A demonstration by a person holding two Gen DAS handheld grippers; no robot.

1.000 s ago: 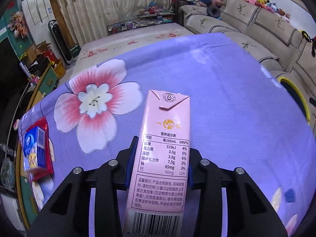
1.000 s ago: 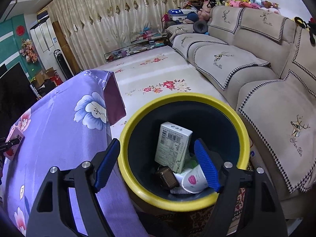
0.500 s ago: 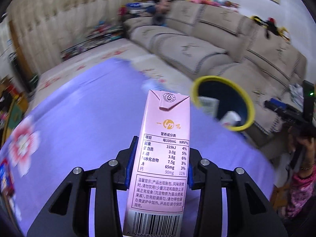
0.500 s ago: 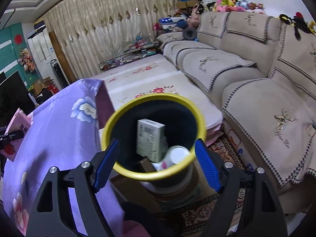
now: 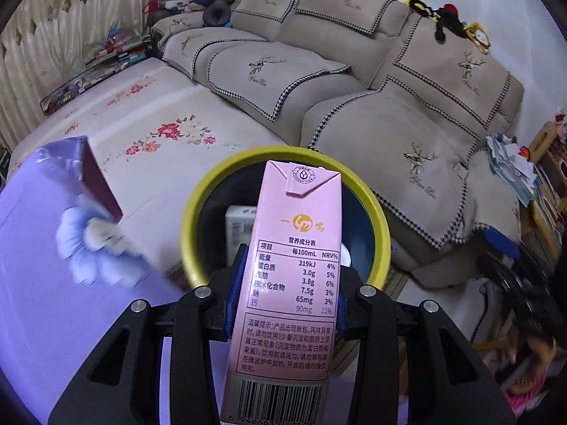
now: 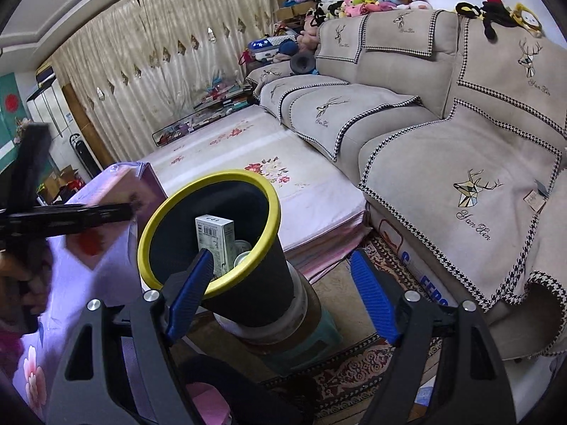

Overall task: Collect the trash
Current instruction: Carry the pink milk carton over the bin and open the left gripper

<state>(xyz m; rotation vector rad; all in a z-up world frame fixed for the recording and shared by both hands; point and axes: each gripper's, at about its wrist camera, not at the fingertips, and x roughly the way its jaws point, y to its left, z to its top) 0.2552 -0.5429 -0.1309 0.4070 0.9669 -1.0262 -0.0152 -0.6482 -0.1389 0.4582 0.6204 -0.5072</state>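
My left gripper (image 5: pixel 285 294) is shut on a pink milk carton (image 5: pixel 296 248) and holds it upright in front of the yellow-rimmed black trash bin (image 5: pixel 198 212). The bin holds a white box (image 5: pixel 239 219) and other trash. In the right wrist view the bin (image 6: pixel 152 226) stands on a stool left of centre with the white box (image 6: pixel 214 233) inside. My right gripper (image 6: pixel 280 283) is open and empty, drawn back to the right of the bin. The left gripper with the pink carton (image 6: pixel 110 191) shows blurred at the left.
A table with a purple flowered cloth (image 5: pixel 53 301) lies left of the bin. A beige sofa (image 6: pixel 443 141) fills the right side. A pale flowered mat (image 6: pixel 265 173) lies behind the bin. A patterned rug (image 6: pixel 354 372) covers the floor.
My left gripper swung right from over the purple table toward the bin, carton still held. My right gripper pulled back and rightward from above the bin.
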